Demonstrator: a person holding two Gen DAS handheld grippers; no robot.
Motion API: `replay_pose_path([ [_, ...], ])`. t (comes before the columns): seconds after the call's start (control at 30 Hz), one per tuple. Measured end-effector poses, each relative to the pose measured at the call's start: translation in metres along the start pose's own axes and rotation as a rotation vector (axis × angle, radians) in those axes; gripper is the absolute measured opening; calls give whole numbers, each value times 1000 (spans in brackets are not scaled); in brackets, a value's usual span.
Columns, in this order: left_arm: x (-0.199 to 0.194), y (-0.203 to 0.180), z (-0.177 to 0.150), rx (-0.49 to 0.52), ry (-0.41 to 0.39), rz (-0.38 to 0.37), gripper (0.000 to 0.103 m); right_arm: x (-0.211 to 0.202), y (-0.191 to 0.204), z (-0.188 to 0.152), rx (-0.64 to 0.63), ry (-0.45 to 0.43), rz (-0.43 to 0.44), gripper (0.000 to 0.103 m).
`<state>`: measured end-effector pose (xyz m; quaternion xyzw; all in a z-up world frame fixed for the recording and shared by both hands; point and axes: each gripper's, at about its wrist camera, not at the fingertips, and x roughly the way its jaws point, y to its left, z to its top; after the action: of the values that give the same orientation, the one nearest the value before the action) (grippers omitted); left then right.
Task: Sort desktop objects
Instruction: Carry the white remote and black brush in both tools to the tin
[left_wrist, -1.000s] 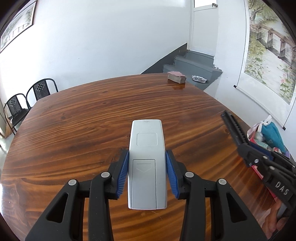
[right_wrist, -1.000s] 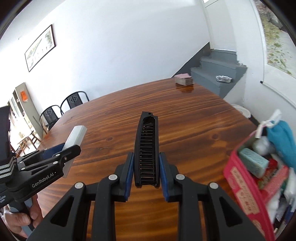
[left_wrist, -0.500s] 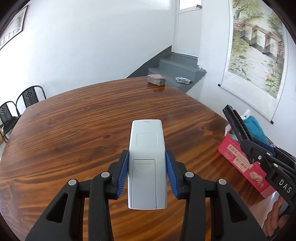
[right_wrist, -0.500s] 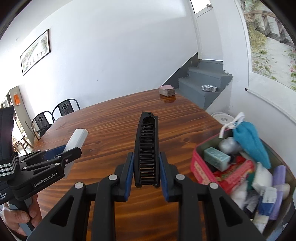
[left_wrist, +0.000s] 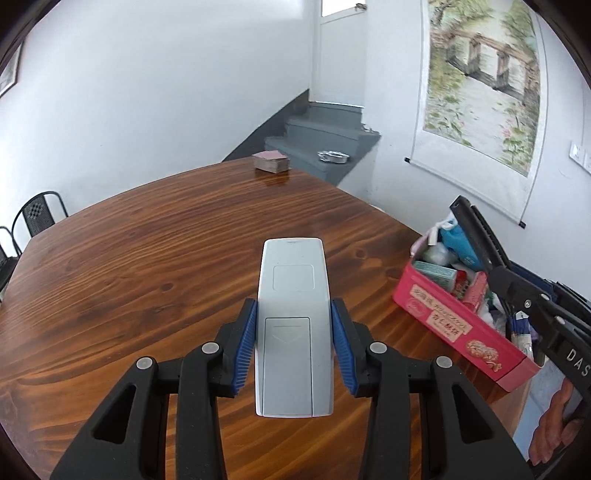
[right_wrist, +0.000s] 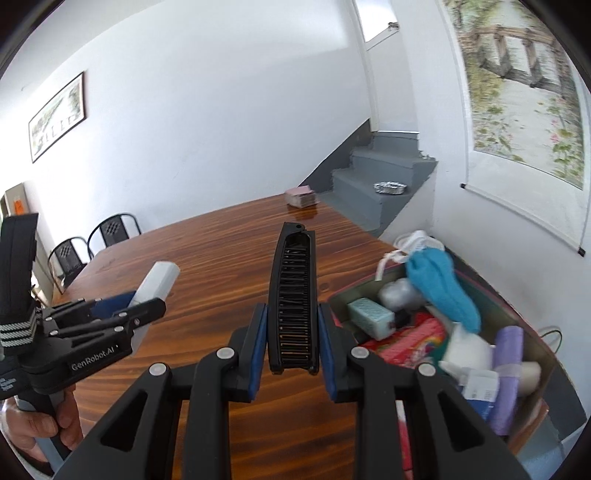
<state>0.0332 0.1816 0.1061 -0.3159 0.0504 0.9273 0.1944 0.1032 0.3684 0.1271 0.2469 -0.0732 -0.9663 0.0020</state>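
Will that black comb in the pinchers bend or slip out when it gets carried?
Probably not bend: the black comb looks like hard plastic and sticks out straight from the right gripper. It might slip or swing a little, since the blue pads pinch only its near end. It looks thin, so likely light.

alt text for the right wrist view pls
The right gripper is shut on a black folding comb above a wooden table. A pink box crammed with small items sits to its right; the left gripper holds a grey remote.
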Motion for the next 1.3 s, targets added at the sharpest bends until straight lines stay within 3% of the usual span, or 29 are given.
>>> replay_pose_path([
  [0.47, 30, -98, 20, 126, 47, -207, 42, -41, -95, -22, 119, -8, -197, 28],
  [0.83, 73, -162, 32, 172, 120, -365, 42, -27, -126, -35, 162, 61, -194, 28],
  [1.1, 100, -181, 26, 175, 201, -389, 43, -18, -128, -43, 139, 97, -165, 29],
  [1.13, 100, -182, 26, 180, 201, -388, 45, -19, -129, -44, 142, 99, -165, 29],
  [1.23, 94, -181, 27, 181, 177, -371, 64, -20, -133, -46, 158, 109, -151, 35],
  [1.3, 86, -179, 27, 180, 147, -365, 69, -23, -133, -47, 161, 109, -148, 52],
])
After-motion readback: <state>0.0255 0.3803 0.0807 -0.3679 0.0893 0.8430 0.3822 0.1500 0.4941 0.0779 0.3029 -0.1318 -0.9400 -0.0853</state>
